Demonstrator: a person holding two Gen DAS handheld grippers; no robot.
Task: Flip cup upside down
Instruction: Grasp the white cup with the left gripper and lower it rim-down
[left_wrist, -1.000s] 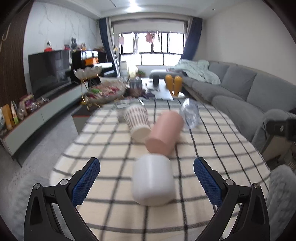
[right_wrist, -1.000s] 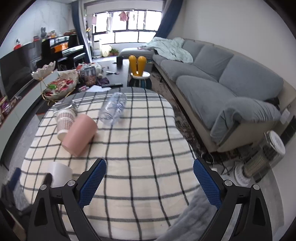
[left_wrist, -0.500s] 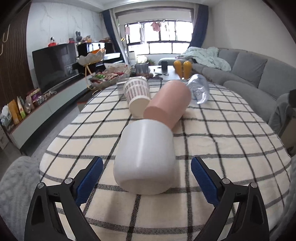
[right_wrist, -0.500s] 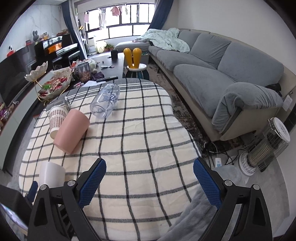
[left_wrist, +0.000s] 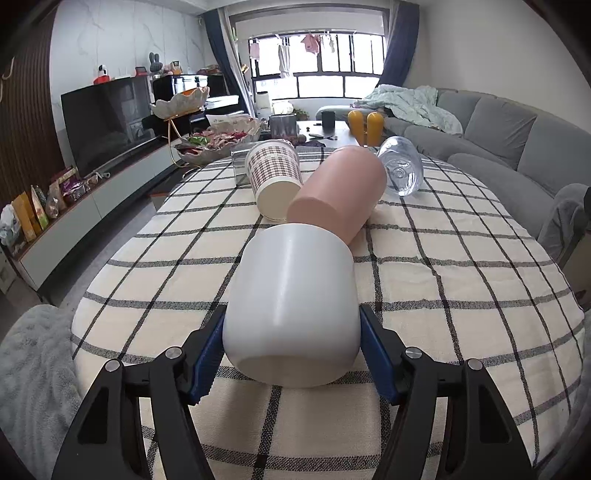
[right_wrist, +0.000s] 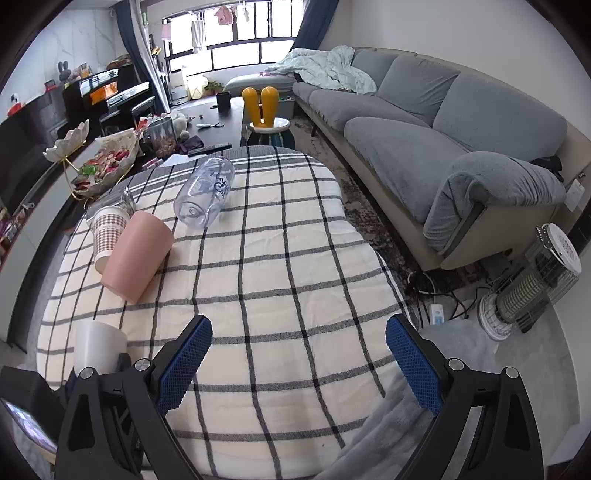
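Observation:
A white cup (left_wrist: 291, 306) lies on its side on the checked tablecloth (left_wrist: 461, 295), base toward me. My left gripper (left_wrist: 291, 347) has its blue pads against both sides of the cup near the base. The cup also shows in the right wrist view (right_wrist: 98, 345) at the lower left, with the left gripper behind it. My right gripper (right_wrist: 297, 363) is open and empty above the near part of the table.
A pink cup (left_wrist: 338, 194), a patterned paper cup (left_wrist: 275, 179) and a clear bottle (left_wrist: 402, 170) lie on their sides further back. A grey sofa (right_wrist: 443, 129) stands to the right, a heater (right_wrist: 532, 284) on the floor. A snack tray (left_wrist: 218, 142) stands beyond the table.
My left gripper moved forward and down around the white cup and closed its pads onto it. My right gripper drifted slightly and stayed open.

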